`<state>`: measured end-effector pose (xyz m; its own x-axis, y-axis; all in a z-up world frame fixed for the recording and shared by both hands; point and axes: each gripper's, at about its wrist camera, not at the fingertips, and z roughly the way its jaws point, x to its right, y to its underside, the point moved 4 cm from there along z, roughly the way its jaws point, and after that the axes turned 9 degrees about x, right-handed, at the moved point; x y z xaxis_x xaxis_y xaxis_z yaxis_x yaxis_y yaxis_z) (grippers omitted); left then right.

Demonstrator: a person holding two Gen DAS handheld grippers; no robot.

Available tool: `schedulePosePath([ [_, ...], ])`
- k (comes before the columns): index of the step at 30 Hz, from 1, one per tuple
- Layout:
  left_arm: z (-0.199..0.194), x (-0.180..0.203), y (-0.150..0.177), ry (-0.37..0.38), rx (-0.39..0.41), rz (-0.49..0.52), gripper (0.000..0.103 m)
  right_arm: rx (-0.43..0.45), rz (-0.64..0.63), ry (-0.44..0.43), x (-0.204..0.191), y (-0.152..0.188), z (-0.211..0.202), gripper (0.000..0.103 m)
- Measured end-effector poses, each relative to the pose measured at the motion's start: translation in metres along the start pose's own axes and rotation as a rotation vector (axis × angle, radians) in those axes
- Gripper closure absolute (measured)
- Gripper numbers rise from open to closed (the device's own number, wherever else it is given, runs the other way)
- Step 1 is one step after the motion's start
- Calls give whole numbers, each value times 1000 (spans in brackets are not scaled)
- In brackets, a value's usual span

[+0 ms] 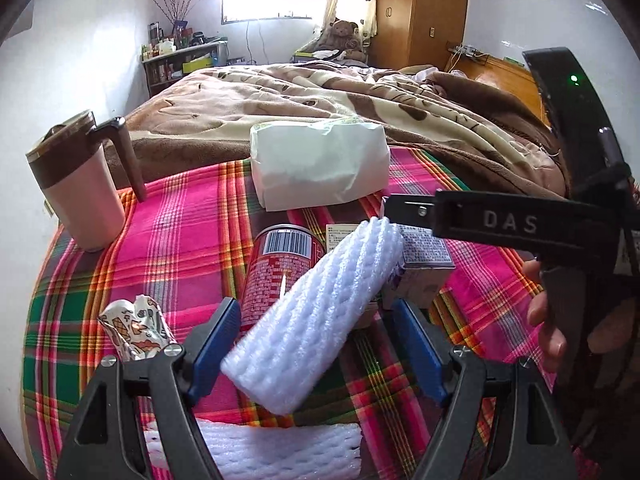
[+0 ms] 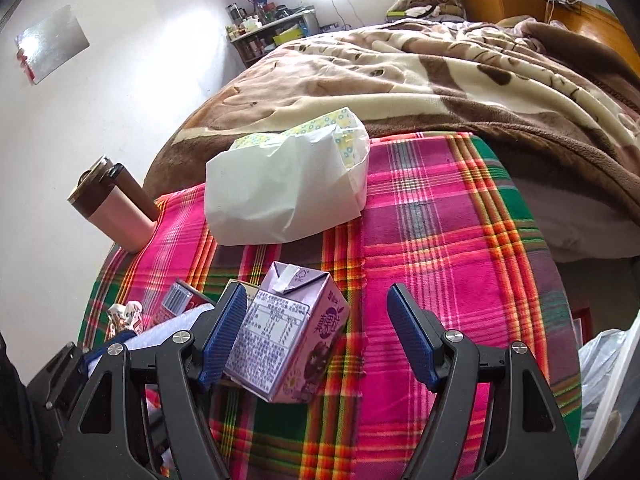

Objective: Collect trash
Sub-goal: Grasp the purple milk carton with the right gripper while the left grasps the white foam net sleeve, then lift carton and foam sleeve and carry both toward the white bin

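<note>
Plaid cloth (image 2: 440, 220) carries mug (image 1: 76, 196), carton (image 2: 280, 340), can (image 1: 276, 272), bag (image 2: 280, 196).

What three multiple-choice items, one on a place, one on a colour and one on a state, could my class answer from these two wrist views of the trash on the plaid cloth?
1. Where does the pink mug stand?
A. at the cloth's far left edge
B. on the bed blanket
C. on the purple carton

2. What colour is the can lying on the plaid cloth?
A. blue
B. red
C. yellow

3. How do the right gripper's jaws stand?
A. clamped on the white paper bag
B. shut on nothing
C. open, with the purple carton between them

Answers:
1 A: the mug stands upright by the wall, left of the white paper bag.
2 B: red print surrounds its barcode.
3 C: a wide gap shows beside the carton.
</note>
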<state>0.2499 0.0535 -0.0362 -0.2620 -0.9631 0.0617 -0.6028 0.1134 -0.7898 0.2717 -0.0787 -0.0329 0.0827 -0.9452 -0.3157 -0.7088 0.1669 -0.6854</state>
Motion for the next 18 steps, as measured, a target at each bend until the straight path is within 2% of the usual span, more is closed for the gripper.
schedulePosePath([
  [2,0,0,0,13,1,-5,25,-13,-8,-26,-5,0,3,29],
  [6,1,0,1,16,-5,-18,35,-30,-15,3,-5,2,9,29],
  [8,0,1,2,19,-5,-18,42,-48,-3,-12,-4,5,11,29],
  [12,-2,-1,3,8,-6,-20,56,-51,-19,11,-2,8,11,29],
  [18,-5,-3,7,2,-1,-47,60,-41,-17,-3,-2,9,7,43],
])
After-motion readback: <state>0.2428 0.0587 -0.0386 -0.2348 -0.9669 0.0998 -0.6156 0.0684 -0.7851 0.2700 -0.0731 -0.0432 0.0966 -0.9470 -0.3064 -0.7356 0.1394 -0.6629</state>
